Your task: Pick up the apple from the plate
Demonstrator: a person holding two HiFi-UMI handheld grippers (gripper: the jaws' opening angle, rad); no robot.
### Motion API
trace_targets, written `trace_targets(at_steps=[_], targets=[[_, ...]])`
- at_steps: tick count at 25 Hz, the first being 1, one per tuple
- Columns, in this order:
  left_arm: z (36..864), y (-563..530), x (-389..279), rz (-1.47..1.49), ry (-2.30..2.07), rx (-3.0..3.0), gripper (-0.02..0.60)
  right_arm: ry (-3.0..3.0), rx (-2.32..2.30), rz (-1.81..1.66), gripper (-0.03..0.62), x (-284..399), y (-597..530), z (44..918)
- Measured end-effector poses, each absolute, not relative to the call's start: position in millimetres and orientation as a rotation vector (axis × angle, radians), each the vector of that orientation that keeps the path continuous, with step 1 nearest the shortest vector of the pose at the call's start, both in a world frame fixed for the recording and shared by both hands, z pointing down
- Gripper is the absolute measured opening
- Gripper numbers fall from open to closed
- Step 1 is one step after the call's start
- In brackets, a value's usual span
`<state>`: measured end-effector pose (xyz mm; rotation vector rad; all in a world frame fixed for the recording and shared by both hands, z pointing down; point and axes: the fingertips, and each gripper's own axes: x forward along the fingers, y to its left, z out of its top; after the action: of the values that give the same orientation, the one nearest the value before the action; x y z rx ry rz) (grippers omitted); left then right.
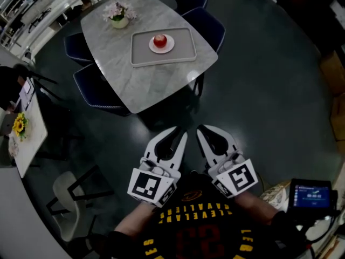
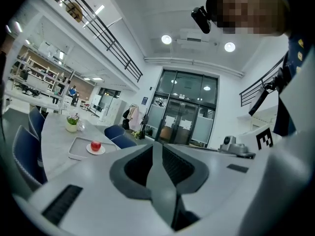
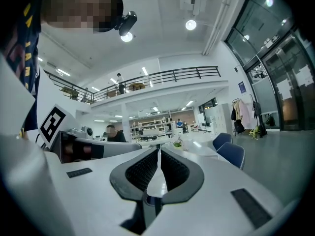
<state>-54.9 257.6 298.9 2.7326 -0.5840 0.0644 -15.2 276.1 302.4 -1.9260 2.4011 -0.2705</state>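
Note:
A red apple [image 1: 159, 40] sits on a small white plate [image 1: 162, 50] inside a grey tray [image 1: 141, 55] on the marble table [image 1: 145, 85], far ahead of me. Both grippers are held low near my body, well short of the table. My left gripper [image 1: 180, 132] has its jaws together with nothing between them, and so does my right gripper [image 1: 200, 128]. In the left gripper view the apple [image 2: 95, 145], plate [image 2: 102, 151] and tray [image 2: 75, 150] lie far off to the left of the closed jaws of the left gripper [image 2: 154, 145]. The right gripper [image 3: 158, 150] points past the table end.
A flower pot [image 1: 119, 15] stands on the table's far left. Dark blue chairs [image 1: 207, 27] ring the table. A white chair [image 1: 69, 204] and a side table with yellow flowers [image 1: 20, 124] are at left. A device with a lit screen [image 1: 311, 196] sits at right.

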Motion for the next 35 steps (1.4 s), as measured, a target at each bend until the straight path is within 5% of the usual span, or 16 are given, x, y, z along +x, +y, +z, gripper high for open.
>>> trace_targets(at_steps=[16,35], targets=[[302,174,-67,0.051,-0.517,2.726,0.063,2.372,-2.011,-0.358,0.009,-20,194,312],[304,95,19,0.072,-0.686,2.686,0.063,2.434,-1.800,-0.415,0.032,66,117,316]])
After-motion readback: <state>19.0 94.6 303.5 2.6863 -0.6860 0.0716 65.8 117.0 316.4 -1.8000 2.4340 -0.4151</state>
